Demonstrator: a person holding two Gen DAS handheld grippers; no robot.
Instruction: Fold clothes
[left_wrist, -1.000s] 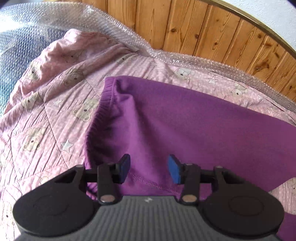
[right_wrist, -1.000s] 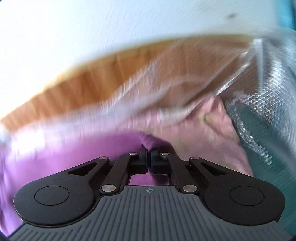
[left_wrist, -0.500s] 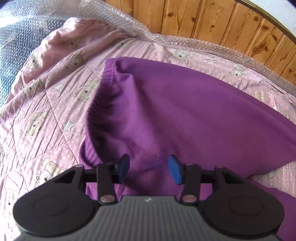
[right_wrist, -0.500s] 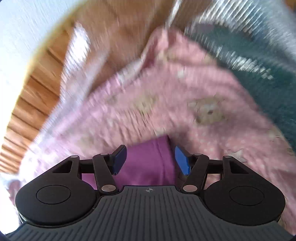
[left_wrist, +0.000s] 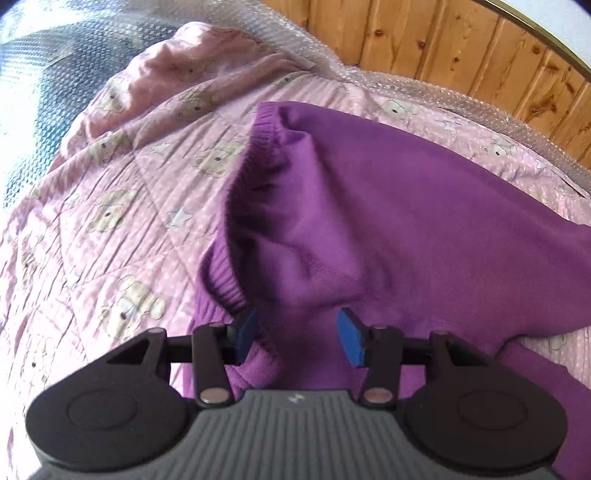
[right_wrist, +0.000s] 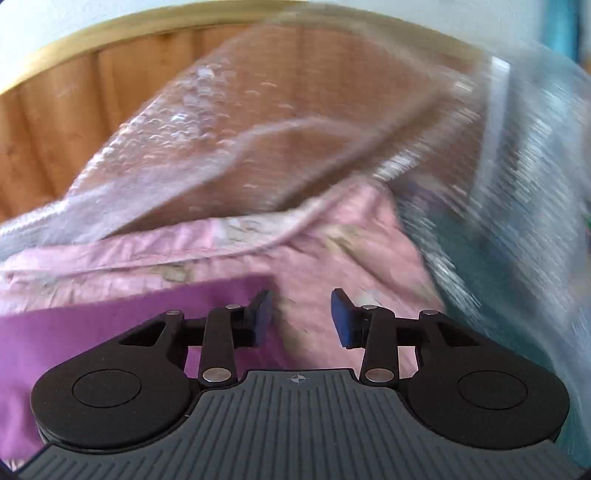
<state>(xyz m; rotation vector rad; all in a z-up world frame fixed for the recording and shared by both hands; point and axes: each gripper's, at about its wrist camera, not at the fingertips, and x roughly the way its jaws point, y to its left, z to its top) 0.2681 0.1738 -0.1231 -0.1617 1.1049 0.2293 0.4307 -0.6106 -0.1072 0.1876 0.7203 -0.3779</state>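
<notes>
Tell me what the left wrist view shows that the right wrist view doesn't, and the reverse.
Left wrist only: the purple garment's ribbed hem and stitched seam, with the open left gripper straddling a bunched fold, plus the quilt's bear and star print. Right wrist only: the open right gripper over bare quilt, just off the garment's flat edge, though motion-blurred. Shared: purple garment, pink quilt, bubble wrap, wood panelling.

1 purple garment (left_wrist: 406, 206), 1 pink bear-print quilt (left_wrist: 122, 229), 1 bubble-wrap sheet (left_wrist: 44, 51), 1 wood-panel wall (left_wrist: 461, 48), 2 grippers: left (left_wrist: 295, 334) & right (right_wrist: 301, 317), both w/ fingers apart
</notes>
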